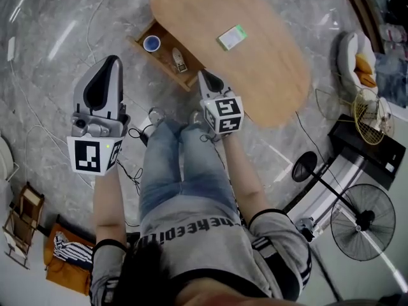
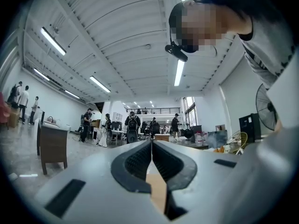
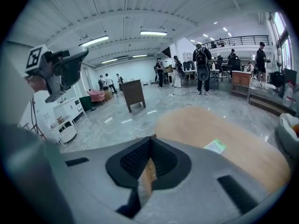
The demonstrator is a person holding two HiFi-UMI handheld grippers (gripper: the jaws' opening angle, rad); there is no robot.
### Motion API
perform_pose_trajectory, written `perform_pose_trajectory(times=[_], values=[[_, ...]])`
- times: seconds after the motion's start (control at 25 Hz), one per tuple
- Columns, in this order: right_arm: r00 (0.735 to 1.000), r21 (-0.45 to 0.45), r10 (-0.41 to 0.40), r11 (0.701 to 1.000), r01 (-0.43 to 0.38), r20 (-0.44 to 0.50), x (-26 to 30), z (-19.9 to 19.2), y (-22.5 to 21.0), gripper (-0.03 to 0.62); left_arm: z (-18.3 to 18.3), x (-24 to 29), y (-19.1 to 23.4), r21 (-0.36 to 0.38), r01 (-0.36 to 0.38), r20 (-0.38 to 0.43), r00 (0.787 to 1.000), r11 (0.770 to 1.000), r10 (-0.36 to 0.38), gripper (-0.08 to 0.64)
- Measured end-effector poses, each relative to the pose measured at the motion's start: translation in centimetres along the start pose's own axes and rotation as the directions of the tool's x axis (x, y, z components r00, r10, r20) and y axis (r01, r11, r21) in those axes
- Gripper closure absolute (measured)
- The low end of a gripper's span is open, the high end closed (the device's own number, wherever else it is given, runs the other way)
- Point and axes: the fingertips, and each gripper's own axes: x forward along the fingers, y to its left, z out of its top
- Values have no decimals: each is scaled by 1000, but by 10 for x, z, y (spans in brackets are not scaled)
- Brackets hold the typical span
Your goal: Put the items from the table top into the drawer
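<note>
The left gripper (image 1: 113,61) and the right gripper (image 1: 203,74) both have their fingers pressed together, with nothing between them. Beyond them the drawer (image 1: 167,47) stands open at the tabletop (image 1: 261,69) edge and holds a blue-rimmed round item (image 1: 151,43) and a small object (image 1: 179,60). One green-and-white packet (image 1: 232,37) lies on the tabletop, well apart from both grippers. Use the right gripper, which is nearer. Part the fingers first, approach the flat packet at a shallow angle, and grip one edge.
</note>
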Motion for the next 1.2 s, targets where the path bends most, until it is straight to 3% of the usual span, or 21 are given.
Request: perform_pose_trajectory(times=[0.68,1.2], values=[[981,-165,16,986,17,191,-128,108,5,591,85,-20,-61,34,-74,54,996,997,72,549],[933,-188,26,981,45,358,-218,181,3,595,127,-42,-96,46,-136,67,989,990,132,549]])
